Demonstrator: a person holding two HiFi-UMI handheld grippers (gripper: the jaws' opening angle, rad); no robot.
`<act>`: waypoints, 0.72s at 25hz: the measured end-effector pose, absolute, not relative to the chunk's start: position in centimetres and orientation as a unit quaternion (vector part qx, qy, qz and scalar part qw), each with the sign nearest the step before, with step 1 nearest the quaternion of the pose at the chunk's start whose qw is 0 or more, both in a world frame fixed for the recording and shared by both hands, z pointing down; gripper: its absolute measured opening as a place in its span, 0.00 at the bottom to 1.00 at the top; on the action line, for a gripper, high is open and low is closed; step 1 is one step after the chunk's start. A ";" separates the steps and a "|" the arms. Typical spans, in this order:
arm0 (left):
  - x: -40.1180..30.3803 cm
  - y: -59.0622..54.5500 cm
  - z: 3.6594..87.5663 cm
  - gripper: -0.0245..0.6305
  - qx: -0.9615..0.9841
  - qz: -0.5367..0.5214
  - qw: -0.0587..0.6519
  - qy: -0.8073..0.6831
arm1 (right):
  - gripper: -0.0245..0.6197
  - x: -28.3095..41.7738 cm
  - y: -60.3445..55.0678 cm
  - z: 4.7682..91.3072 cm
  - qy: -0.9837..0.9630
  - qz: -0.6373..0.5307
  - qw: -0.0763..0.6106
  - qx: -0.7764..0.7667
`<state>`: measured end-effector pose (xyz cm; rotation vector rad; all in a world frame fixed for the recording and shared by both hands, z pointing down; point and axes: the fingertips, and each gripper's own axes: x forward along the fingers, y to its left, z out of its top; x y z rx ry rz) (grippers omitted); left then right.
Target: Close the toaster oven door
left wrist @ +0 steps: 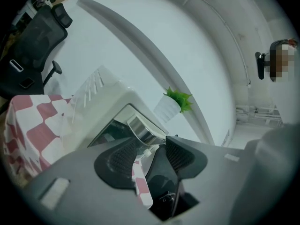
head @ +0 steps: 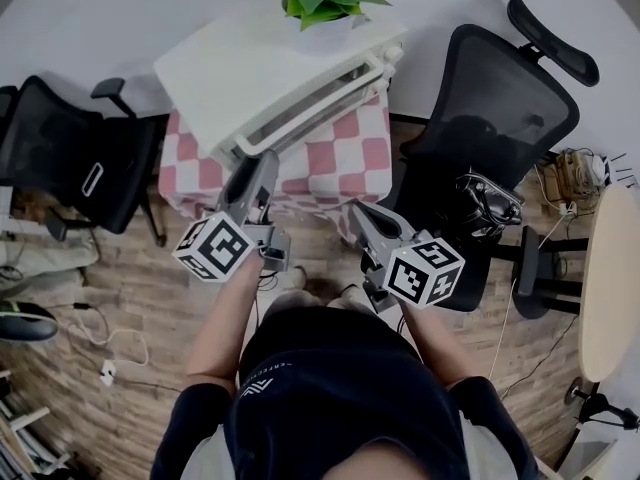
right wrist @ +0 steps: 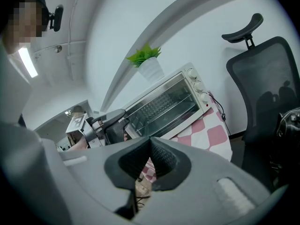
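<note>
Left tongs (left wrist: 150,148) gape wide and empty just beside the handle (head: 318,110) of the toaster oven door (right wrist: 164,102), which looks shut, on the checked tabletop (head: 345,158). Right tongs (right wrist: 151,140) are closed on nothing, farther back. Snagging that handle while backing off could drag the door open. Whether the door is fully seated, I cannot tell.

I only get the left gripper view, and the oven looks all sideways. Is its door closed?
Observer: The right gripper view faces the door straight on, and it looks shut.
Operator: Where's my other gripper?
Observer: The right gripper hangs in front of the tablecloth, shut and empty.
Operator: Does the oven have knobs?
Observer: Yes, white knobs in a row at its right end.
</note>
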<state>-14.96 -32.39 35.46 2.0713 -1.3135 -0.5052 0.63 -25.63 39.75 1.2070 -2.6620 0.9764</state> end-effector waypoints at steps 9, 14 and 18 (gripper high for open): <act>-14.5 -30.1 35.6 0.24 0.801 -0.164 0.300 -0.491 | 0.04 1.4 -25.3 39.2 -0.862 0.309 0.022 0.402; -13.6 -28.8 34.7 0.13 0.828 -0.126 0.241 -0.491 | 0.04 2.1 -25.1 38.9 -0.860 0.300 0.019 0.412; -12.9 -27.9 34.8 0.07 0.838 -0.080 0.205 -0.499 | 0.04 2.7 -24.8 38.6 -0.858 0.293 0.017 0.421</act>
